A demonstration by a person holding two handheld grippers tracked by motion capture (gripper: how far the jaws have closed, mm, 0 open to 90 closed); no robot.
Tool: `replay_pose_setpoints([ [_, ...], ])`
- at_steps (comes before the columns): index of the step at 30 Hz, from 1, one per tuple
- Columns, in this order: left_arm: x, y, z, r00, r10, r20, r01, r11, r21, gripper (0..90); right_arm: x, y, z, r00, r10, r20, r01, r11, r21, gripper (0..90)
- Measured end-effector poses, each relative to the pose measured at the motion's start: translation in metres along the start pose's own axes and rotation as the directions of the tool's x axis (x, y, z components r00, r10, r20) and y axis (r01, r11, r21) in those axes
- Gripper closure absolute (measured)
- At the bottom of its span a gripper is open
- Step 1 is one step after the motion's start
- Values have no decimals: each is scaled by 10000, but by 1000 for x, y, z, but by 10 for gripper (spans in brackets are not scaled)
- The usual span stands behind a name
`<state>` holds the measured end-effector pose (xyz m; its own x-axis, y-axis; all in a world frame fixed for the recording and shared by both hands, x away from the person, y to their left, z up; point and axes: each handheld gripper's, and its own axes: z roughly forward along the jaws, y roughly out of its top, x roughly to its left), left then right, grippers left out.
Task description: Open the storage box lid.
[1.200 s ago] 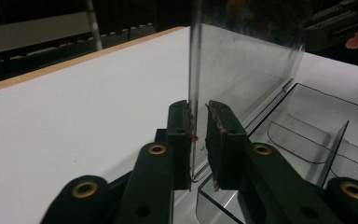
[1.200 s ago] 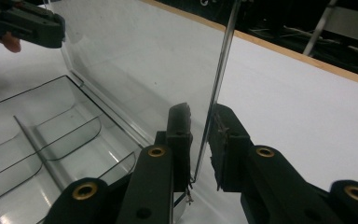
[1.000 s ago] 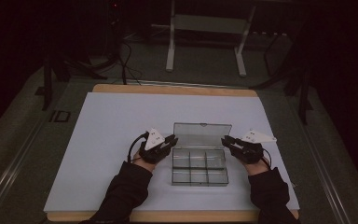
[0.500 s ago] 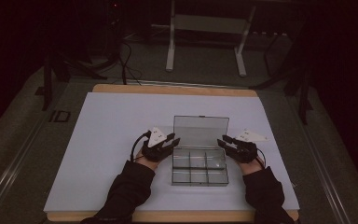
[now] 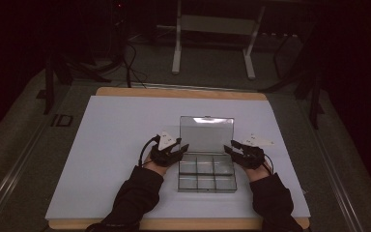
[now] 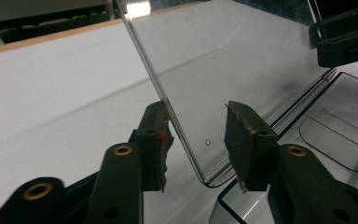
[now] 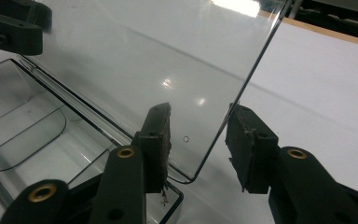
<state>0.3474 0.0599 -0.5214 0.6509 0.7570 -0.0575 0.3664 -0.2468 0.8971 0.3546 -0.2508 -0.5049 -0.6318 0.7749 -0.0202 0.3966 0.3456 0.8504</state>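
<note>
The clear compartment box (image 5: 206, 174) sits mid-table (image 5: 106, 145), its lid (image 5: 206, 134) raised upright. Each hand-held gripper straddles a lower lid corner: left (image 6: 196, 135), right (image 7: 199, 140). Their jaws have just been opening, pads off the plastic, seemingly letting the lid stand alone.

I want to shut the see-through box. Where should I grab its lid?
Probably by the lid side edges, near the lower corners, one gripper from each side. It stands open and thin, so jaws can straddle an edge, as the left gripper and right gripper do now, jaws just opened off it.
</note>
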Motion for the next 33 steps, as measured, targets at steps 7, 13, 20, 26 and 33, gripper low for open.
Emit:
replay_pose_setpoints([
  [7, -2, -1, 4, 9999, -84, -72, 85, 9998, 160, 526, -1, -1, 1, 9998, 217, 29, -218, 9996, 169, 578],
  [13, 0, 1, 6, 9993, -371, -52, 372, 9986, 372, 518, 0, -1, 3, 9992, 353, 203, -357, 9992, 190, 566],
  [20, 4, -1, 7, 9960, -894, 28, 891, 9947, 505, 468, 1, -3, 4, 9990, 400, 218, -406, 9988, 271, 573],
  [26, 1, 2, 10, 9981, -614, -5, 612, 9952, 761, 526, 3, -3, 7, 9991, 354, 223, -364, 9985, 417, 579],
  [33, 4, 2, 10, 9970, -774, 90, 765, 9942, 758, 500, 1, -2, 7, 9990, 410, 150, -416, 9979, 486, 544],
])
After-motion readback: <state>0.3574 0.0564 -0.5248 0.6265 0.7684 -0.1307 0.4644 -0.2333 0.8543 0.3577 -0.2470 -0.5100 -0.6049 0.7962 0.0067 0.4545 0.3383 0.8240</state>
